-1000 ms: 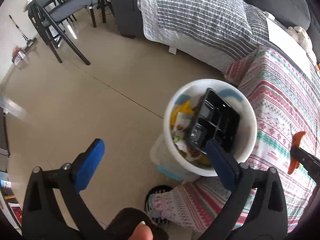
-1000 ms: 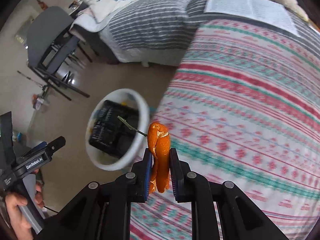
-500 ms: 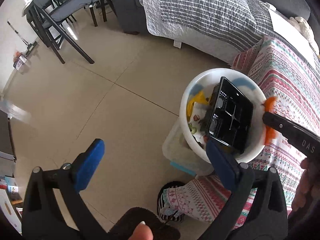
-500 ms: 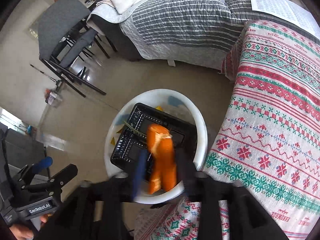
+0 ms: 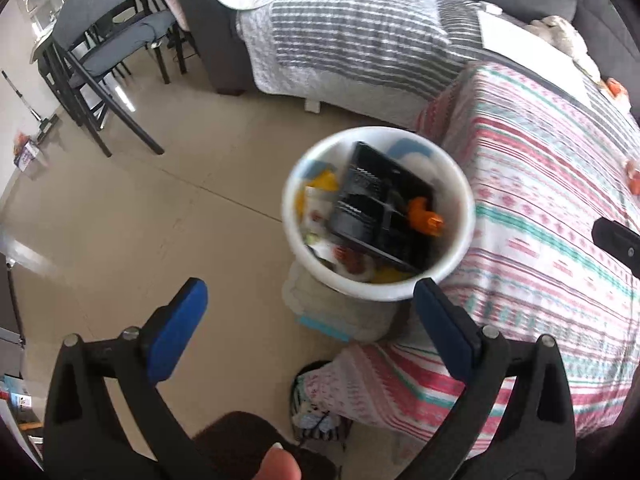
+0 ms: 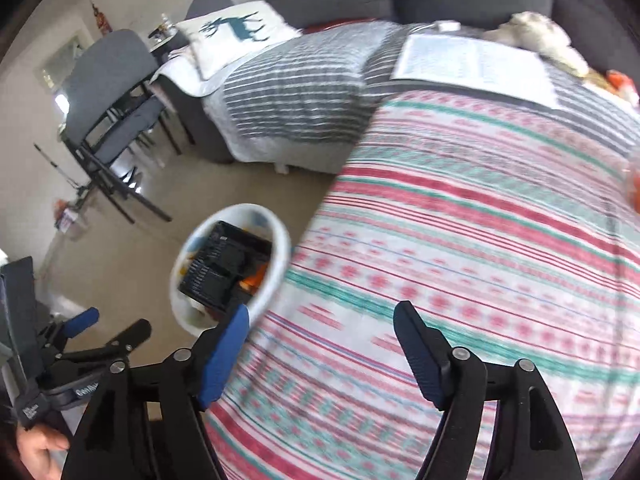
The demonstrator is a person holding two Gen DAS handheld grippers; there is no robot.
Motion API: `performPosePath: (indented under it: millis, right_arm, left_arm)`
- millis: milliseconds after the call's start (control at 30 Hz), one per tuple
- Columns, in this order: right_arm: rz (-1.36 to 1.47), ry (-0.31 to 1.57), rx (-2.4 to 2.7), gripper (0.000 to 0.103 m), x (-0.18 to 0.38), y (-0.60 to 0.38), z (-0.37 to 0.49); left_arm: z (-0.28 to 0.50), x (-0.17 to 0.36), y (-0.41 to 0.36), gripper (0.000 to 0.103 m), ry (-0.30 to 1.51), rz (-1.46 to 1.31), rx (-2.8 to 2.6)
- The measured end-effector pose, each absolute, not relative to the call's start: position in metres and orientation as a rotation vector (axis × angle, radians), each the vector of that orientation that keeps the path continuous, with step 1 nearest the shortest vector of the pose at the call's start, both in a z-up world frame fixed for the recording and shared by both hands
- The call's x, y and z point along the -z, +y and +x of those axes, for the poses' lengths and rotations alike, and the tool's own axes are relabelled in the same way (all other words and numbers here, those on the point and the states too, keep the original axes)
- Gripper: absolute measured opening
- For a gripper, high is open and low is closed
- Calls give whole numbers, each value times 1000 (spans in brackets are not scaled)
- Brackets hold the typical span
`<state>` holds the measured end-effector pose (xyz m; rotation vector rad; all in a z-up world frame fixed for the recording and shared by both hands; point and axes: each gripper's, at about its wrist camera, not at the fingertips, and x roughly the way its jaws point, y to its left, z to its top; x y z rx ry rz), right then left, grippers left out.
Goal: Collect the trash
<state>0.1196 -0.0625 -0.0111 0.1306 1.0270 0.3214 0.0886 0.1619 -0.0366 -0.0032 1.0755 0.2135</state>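
A white trash bin (image 5: 460, 248) stands on the floor beside the patterned tablecloth; it also shows in the right wrist view (image 6: 280, 248). It holds a black plastic tray (image 5: 376, 216) and an orange peel (image 5: 424, 220) lying on the tray. My left gripper (image 5: 308, 320) is open and empty, just in front of the bin. My right gripper (image 6: 320, 344) is open and empty over the table edge, right of the bin. More orange peel (image 5: 633, 176) lies on the cloth at the far right, also seen in the right wrist view (image 6: 632, 188).
The table with the striped red and green cloth (image 6: 480, 240) fills the right. A grey sofa with a striped blanket (image 5: 352, 36) stands behind. Dark chairs (image 5: 104, 48) stand at the back left. A white paper (image 6: 472, 64) lies on the far table side.
My right gripper has opened and let the orange peel fall into the bin, then drawn back over the table. My left gripper stayed open and shifted a little.
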Motion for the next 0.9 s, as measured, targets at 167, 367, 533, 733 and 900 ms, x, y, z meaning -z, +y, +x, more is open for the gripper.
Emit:
performPosePath:
  millis: [167,367,533,733,900]
  right_arm:
    - [111,998,-231,81,-3,-104,80]
    - [129,940,-145,84,-20,-143,36]
    - [131,866,-92,85,-31,-169,0]
    - [102,813,-3,91,-31,-188,-37]
    - [33,769,37,98,-29,-190,-59]
  left_arm:
    - [60,29,130,102,1028,-16,-151]
    - [23,16,91,102,922,31,-77]
    - [-7,6,70,102,851,68,-18]
    - [-24,-5,68,102,797,45,-10]
    - [-33,-7,63,102,785,36,8]
